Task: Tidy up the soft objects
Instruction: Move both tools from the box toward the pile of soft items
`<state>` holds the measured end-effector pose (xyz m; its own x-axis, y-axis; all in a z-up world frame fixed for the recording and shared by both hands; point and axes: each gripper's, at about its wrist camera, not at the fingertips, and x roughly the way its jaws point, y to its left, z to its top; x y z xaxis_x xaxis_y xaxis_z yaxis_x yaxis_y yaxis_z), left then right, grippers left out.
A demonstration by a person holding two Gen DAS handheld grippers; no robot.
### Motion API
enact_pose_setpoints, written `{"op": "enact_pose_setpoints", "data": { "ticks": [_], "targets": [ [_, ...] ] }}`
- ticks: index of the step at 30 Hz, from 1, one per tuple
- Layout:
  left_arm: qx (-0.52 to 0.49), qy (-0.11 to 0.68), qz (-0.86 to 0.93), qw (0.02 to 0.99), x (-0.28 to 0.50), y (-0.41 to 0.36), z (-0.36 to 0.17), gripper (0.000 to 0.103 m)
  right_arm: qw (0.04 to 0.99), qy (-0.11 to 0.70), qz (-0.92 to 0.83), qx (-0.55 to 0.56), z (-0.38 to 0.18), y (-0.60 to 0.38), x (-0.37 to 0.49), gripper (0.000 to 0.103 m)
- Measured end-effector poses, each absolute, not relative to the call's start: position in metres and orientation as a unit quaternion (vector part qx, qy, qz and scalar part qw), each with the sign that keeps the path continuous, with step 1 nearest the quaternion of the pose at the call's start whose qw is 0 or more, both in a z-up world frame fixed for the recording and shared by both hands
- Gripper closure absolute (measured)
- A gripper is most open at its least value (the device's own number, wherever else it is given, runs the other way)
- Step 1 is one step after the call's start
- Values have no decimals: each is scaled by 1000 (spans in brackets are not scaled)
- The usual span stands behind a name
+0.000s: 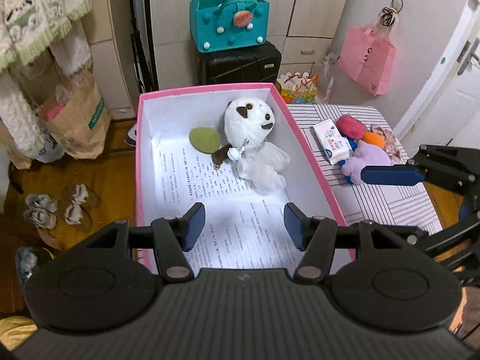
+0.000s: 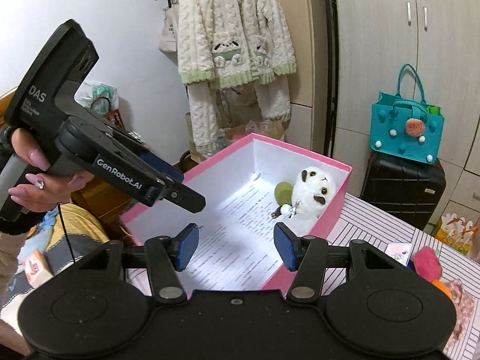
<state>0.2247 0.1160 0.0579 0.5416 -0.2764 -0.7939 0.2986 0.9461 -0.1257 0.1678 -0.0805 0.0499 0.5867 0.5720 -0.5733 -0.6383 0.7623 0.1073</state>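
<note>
Inside the pink box [image 1: 141,156], the white plush [image 1: 255,138] lies beyond the empty left claw [image 1: 244,225].

The print on the paper sheet [image 1: 228,198] lining the pink box [image 1: 136,162] is too small to read.

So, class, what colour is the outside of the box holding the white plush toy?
Pink box, white inside; the right wrist view shows it best.
</note>
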Motion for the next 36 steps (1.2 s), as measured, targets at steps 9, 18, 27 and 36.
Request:
{"op": "enact_pose_setpoints", "data": {
  "ticks": [9, 18, 27, 36],
  "targets": [
    [52, 431, -177, 883, 170, 110, 90, 39, 880, 302, 363, -49, 71, -90, 126, 43],
    [91, 411, -189, 887, 123, 99, 95, 34, 882, 293, 366, -52, 73, -112, 85, 43],
    [125, 419, -217, 873, 97, 76, 74, 32, 893, 302, 329, -53, 59, -146, 55, 42],
    [126, 440, -242, 855, 97, 52, 53, 32, 896, 319, 304, -46, 36, -177, 37, 41]
  ]
}}
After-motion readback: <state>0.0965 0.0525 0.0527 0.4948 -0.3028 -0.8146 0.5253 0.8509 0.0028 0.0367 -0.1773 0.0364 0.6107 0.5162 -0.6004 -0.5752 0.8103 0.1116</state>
